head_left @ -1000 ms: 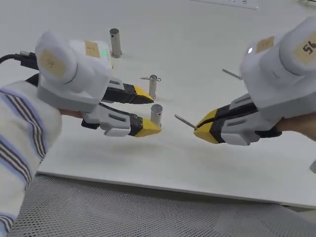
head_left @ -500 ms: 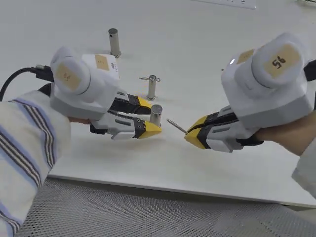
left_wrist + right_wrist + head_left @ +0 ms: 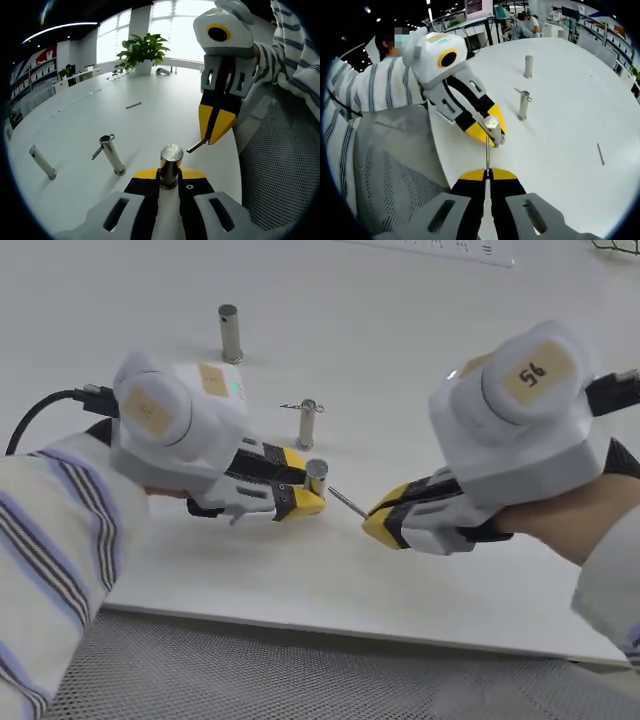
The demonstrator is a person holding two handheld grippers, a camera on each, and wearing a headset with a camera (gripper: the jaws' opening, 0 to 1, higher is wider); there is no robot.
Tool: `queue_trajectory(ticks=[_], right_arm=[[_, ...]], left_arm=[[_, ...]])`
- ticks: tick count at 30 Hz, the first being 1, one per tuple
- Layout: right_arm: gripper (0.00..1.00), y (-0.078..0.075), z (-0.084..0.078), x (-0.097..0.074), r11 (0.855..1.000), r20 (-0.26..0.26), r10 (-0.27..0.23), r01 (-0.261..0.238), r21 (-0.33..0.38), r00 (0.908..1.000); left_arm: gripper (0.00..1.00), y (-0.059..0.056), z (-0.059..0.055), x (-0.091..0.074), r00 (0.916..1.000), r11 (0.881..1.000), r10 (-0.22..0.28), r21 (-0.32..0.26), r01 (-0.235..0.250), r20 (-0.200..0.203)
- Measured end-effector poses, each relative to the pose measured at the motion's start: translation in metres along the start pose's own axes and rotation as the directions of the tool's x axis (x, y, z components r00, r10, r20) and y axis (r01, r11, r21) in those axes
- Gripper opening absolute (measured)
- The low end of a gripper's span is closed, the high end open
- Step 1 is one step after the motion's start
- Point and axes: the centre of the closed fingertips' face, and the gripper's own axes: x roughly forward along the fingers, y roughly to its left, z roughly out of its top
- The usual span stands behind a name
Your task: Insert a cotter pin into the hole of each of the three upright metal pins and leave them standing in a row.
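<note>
1. Clamping the nearest metal pin [image 3: 317, 472] low on its shaft with the left tongs [image 3: 305, 495], and steadying it upright near the front edge of the white tabletop [image 3: 420, 350].
2. Pinching a cotter pin [image 3: 347, 503] by one end in the clenched right tongs [image 3: 380, 523], with its free tip aimed at the upper part of that metal pin and just beside it; impossible to tell whether touching.
3. Judging the step in hand as the threading itself. Probably calling for the thin tip to be levelled with the cross hole near the top and eased straight in rather than at a slant, with the shaft braced firmly against tipping or turning.
4. Taking in the whole row from the head view: the middle metal pin [image 3: 307, 423] already carrying its own cotter pin through the head, and the far metal pin [image 3: 230, 332] standing bare.
5. Giving the aiming line from the right gripper view, along the cotter pin toward the cap, and picking up a spare cotter pin [image 3: 601, 154] lying loose, well apart.
6. Showing the shaft seated between both jaws from the left gripper view, and the tip arriving from the side just below the cap; hole itself too small to make out.
</note>
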Motion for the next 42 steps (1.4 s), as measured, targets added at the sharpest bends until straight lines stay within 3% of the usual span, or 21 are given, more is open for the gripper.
queue_trajectory(ticks=[27, 42], right_arm=[[0.03, -0.01, 0.008, 0.002, 1.0, 0.01, -0.025, 0.025, 0.0, 0.9996], [0.03, -0.013, 0.009, 0.003, 0.986, -0.02, -0.008, 0.004, -0.169, 0.9998]], left_arm=[[0.12, -0.002, -0.004, -0.008, 0.9992, 1.0, 0.0, -0.011, 0.0, -0.04], [0.12, -0.003, -0.003, -0.009, 0.9987, 1.0, -0.013, 0.012, 0.014, -0.049]])
